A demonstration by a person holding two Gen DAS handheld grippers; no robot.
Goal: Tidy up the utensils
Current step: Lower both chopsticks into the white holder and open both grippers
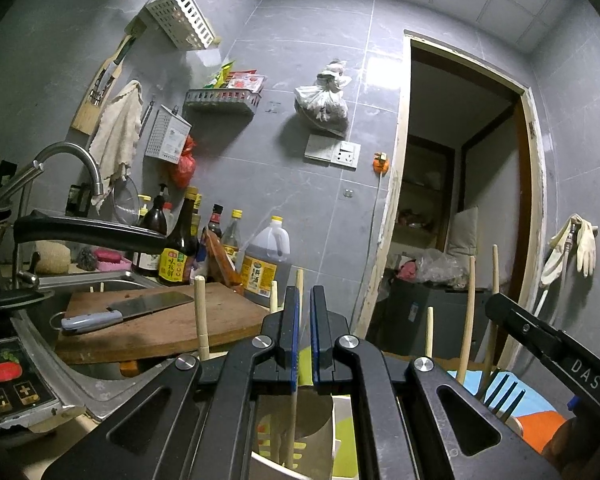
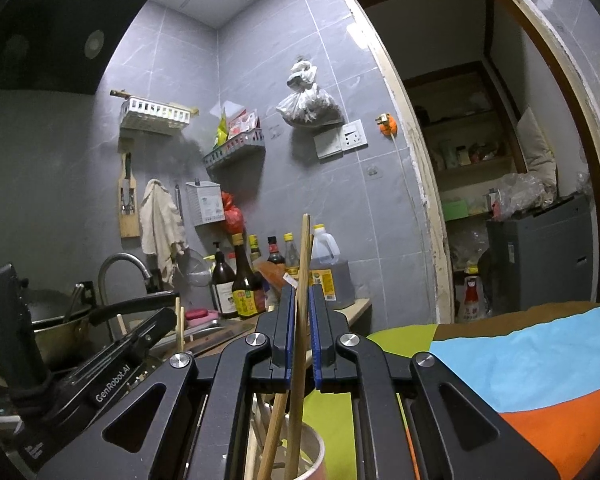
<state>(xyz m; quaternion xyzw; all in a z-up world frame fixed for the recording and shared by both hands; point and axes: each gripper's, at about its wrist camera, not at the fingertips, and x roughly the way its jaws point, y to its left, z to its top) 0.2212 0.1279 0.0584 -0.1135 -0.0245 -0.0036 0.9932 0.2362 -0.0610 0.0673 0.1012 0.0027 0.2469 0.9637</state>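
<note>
Both grippers pointed level over a multicoloured cloth [image 2: 532, 364], with the utensil holders directly beneath them.

**Right gripper** [image 2: 300, 332]: jaws were pressed almost together, pinching a wooden chopstick [image 2: 302, 264] that stood upright between the pads. Its lower end ran down toward a cup [image 2: 314, 452] at 6 o'clock; a second stick [image 2: 274, 436] leaned in the same cup, just beside the first.

**Left gripper** [image 1: 305, 328]: jaws were pressed almost together around a thin stick [image 1: 300, 280], whose tip showed at 12 o'clock above the left pad and whose shaft [image 1: 291, 428] continued below into a white holder [image 1: 342, 420]. Whether the pads truly clamped it, or it merely stood beside them, could not be told.

Further sticks [image 1: 469, 316] stood upright at 3 o'clock of the left view, near a dark fork [image 1: 504, 396].

**Probable faults from this state:**

- A round, smooth stick held at one point could pivot or slide through the pads, then drop outside the cup.
- Lowering the held stick off-line could strike the leaning stick or the cup rim and tip the cup.
- The two grippers worked near each other; a sideways move could knock one against the other.
- Opening before the tip was inside the cup would let the stick fall onto the cloth.
</note>
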